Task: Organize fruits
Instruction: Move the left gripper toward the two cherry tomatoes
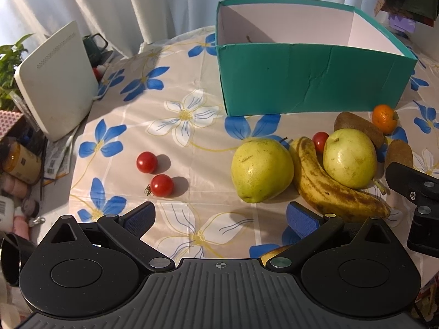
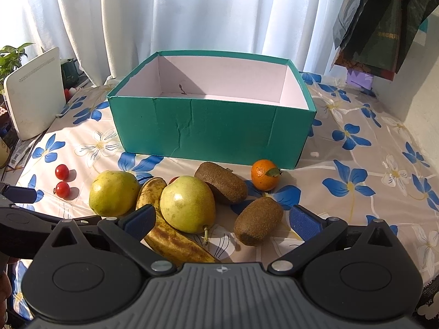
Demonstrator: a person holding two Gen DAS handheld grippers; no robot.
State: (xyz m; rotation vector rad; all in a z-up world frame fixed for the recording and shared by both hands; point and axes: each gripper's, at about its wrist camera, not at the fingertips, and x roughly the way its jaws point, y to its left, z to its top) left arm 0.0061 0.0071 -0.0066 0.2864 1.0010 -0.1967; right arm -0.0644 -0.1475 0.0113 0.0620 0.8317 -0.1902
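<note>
Fruit lies heaped just ahead of both tools, and that heap is the risk: the near pear [image 2: 188, 204] leans on the spotted banana [image 2: 167, 226], so lifting either could send the other rolling across the flowered tablecloth [image 2: 356, 142]. The near kiwi [image 2: 258, 220] sits apart and looks the safer pick. The right gripper [image 2: 222, 219] hovers low over the table's front edge, level, its blue-padded jaws spread wide and empty, with pear, banana and kiwi between them. The left gripper [image 1: 219, 218] sits alongside, also level, spread wide and holding nothing, nearest the left pear [image 1: 260, 170]. Two cherry tomatoes [image 1: 155, 172] lie off to the left, round enough to skid if nudged. Farther back rest a second kiwi [image 2: 221, 182] and a mandarin [image 2: 264, 174], then the teal box [image 2: 211, 134], seemingly empty.
</note>
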